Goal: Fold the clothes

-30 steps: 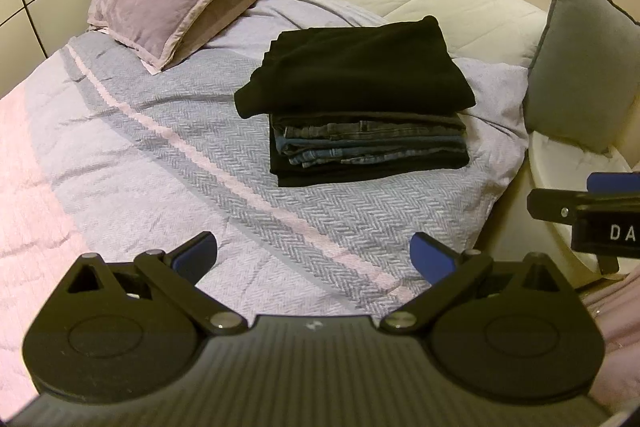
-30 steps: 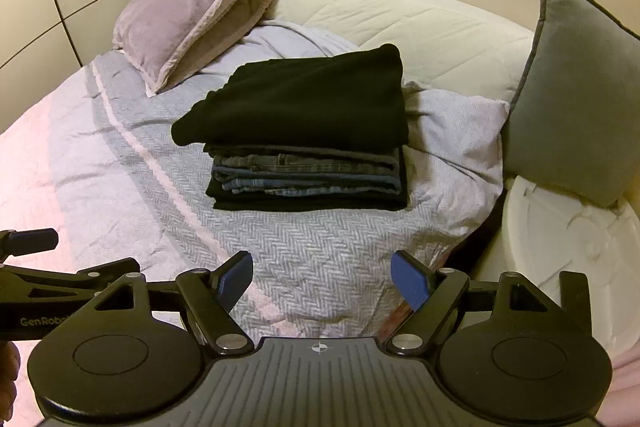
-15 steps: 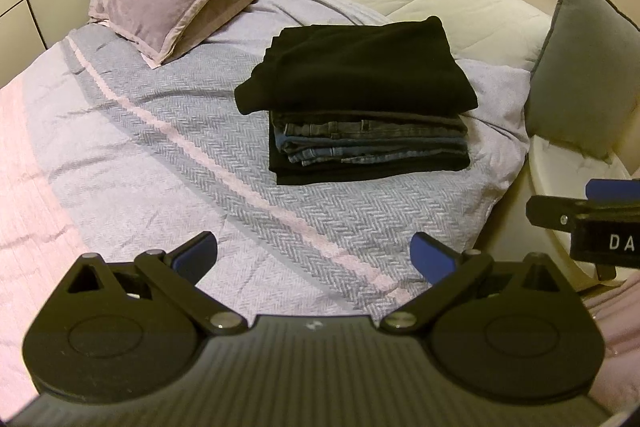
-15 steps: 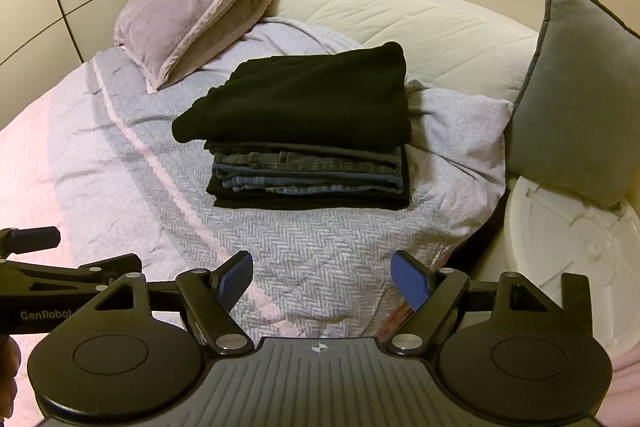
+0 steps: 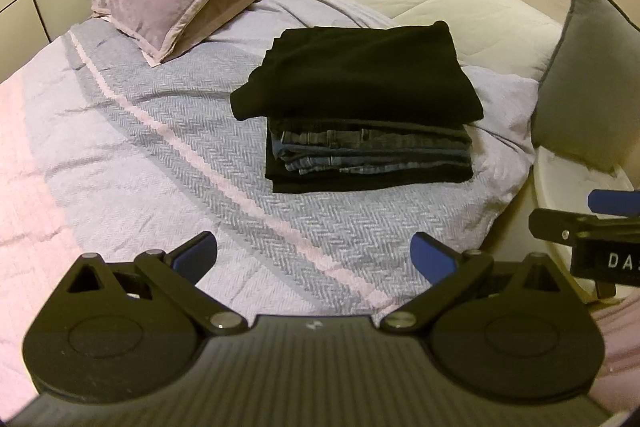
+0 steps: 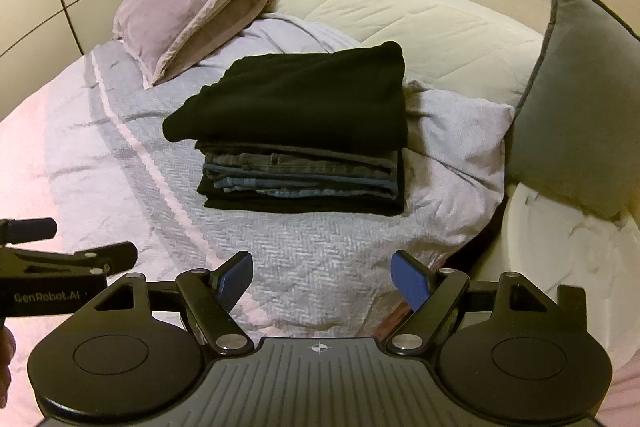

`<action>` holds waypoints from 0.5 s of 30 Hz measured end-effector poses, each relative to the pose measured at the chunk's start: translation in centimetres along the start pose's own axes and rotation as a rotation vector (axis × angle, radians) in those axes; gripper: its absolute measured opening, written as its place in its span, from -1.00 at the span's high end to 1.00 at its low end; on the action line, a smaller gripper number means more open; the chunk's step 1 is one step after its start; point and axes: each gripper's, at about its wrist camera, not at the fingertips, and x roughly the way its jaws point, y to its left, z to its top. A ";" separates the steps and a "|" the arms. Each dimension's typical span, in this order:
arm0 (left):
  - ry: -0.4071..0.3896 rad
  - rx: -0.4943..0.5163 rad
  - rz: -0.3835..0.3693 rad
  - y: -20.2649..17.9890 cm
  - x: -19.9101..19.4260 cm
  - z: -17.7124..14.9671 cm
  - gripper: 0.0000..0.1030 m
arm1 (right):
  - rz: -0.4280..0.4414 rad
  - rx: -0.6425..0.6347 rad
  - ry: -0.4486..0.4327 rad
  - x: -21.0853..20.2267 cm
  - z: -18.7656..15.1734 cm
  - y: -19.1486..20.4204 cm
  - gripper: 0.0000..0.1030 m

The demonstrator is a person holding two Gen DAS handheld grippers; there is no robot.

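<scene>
Both grippers, left gripper (image 5: pixel 314 255) and right gripper (image 6: pixel 322 277), are being held apart, empty, while folded stack (image 5: pixel 366 113) at frame centre is suggesting folding is finished.

A black top garment (image 5: pixel 360 75) crowns blue denim (image 5: pixel 372 151) on a grey herringbone, pink-striped bedspread (image 5: pixel 192 147).

Lighting: dim, warm yellowish indoor light. Shadows: soft. Focus: fairly sharp, slight grain. Distortion: strong fisheye bowing, dark vignetted corners. Glare: none; black garments lose detail.
</scene>
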 end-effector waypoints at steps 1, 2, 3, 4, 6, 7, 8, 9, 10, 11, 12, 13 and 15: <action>-0.002 0.002 0.007 -0.1 0.1 0.2 -0.98 | 0.003 -0.005 0.001 0.3 0.2 -0.2 -0.54; -0.003 0.004 0.014 -0.1 0.2 0.5 -0.98 | 0.006 -0.009 0.002 0.7 0.5 -0.4 -0.54; -0.004 0.004 0.021 -0.1 0.4 0.7 -0.98 | 0.009 -0.011 0.003 1.1 0.8 -0.7 -0.54; -0.002 -0.002 0.029 -0.1 0.7 1.0 -0.98 | 0.011 -0.011 0.004 1.4 1.1 -0.8 -0.54; 0.001 -0.013 0.040 -0.2 1.2 1.7 -0.98 | 0.018 -0.013 0.007 2.0 1.6 -1.2 -0.54; 0.001 -0.016 0.044 -0.3 1.5 2.0 -0.98 | 0.022 -0.017 0.008 2.3 1.9 -1.4 -0.54; 0.002 -0.018 0.048 -0.4 1.7 2.3 -0.98 | 0.026 -0.022 0.010 2.5 2.2 -1.5 -0.54; 0.002 -0.018 0.050 -0.5 1.9 2.6 -0.98 | 0.029 -0.029 0.011 2.8 2.5 -1.6 -0.54; 0.003 -0.018 0.050 -0.7 2.0 2.9 -0.98 | 0.032 -0.033 0.012 3.0 2.8 -1.8 -0.54; 0.003 -0.017 0.051 -0.8 2.2 3.1 -0.98 | 0.034 -0.034 0.014 3.3 3.1 -1.9 -0.54; 0.004 -0.016 0.051 -1.0 2.4 3.3 -0.98 | 0.037 -0.036 0.016 3.5 3.3 -2.1 -0.54; 0.001 -0.013 0.054 -1.2 2.5 3.4 -0.98 | 0.041 -0.038 0.019 3.8 3.5 -2.2 -0.54; -0.008 -0.005 0.067 -1.6 2.7 3.6 -0.98 | 0.047 -0.040 0.026 4.3 3.7 -2.4 -0.54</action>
